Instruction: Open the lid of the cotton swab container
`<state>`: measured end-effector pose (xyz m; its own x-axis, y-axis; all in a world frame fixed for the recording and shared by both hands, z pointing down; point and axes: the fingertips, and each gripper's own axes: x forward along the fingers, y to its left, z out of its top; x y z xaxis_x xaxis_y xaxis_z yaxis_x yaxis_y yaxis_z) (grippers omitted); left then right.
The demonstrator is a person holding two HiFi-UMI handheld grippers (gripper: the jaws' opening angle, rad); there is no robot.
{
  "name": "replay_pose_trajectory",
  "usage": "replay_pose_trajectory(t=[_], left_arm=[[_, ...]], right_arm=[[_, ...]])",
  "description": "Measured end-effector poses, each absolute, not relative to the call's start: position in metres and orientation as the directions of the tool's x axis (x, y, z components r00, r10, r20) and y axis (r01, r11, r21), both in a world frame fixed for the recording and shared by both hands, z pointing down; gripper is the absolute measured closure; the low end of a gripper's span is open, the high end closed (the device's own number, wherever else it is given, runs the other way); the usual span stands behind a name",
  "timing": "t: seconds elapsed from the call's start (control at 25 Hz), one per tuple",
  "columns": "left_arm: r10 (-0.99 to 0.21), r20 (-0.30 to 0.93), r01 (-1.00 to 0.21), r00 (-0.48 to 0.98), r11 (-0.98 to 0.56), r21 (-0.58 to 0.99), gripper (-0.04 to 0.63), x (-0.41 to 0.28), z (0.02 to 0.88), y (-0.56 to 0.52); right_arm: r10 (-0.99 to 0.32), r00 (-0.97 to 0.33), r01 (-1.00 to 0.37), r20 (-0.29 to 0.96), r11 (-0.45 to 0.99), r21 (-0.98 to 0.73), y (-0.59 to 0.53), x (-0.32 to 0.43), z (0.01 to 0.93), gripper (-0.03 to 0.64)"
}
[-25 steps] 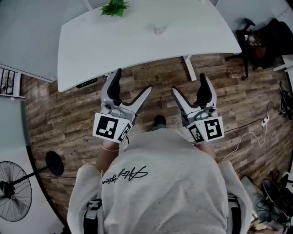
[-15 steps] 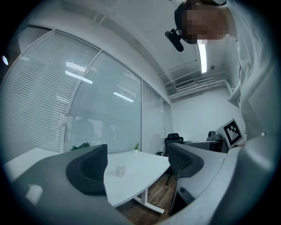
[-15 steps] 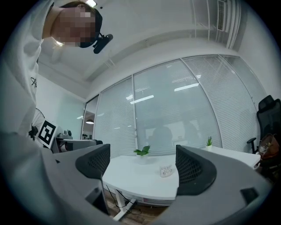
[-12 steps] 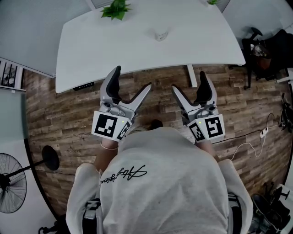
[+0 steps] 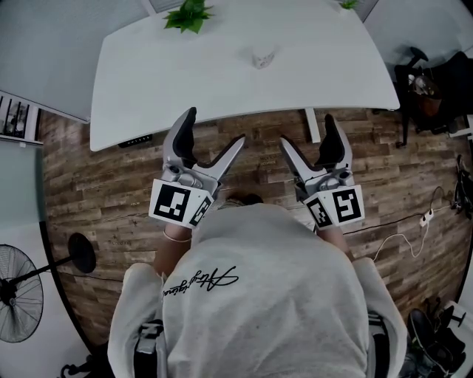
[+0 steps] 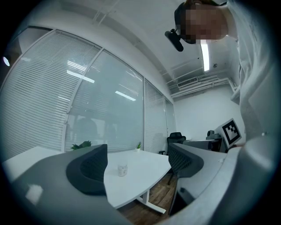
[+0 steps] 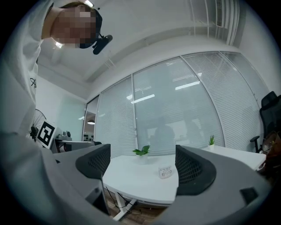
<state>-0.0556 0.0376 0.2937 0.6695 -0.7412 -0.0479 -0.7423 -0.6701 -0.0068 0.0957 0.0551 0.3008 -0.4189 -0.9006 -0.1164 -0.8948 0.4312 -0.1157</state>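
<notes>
Jaws spread wide on both sides: left gripper and right gripper sit just before the chest over the wood floor, nothing between them in either gripper view. Neither reaches the table.

Cotton swab container stands mid-table, well apart from both grippers and straight ahead, between their lines of aim. The right gripper view puts it just inside the right-hand jaw; the left gripper view shows it beside the left-hand jaw. Right gripper judged marginally nearer. Container appears upright, axis vertical. The coming move is a forward reach.

Potted plant at the far edge.

Lid and its seam too small to resolve. Hands mostly hidden behind the marker cubes.
</notes>
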Motion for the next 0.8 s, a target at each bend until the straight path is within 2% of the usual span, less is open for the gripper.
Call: replay_pose_trajectory(t=[0.8], left_arm=[[-0.773, -0.004, -0.773, 0.634, -0.634, 0.024, 0.178, -0.065, 0.31, 0.046]], right_arm=[[-0.882, -0.464, -0.87, -0.08, 0.471, -0.143, 0.055, 0.087, 0.318, 0.178]])
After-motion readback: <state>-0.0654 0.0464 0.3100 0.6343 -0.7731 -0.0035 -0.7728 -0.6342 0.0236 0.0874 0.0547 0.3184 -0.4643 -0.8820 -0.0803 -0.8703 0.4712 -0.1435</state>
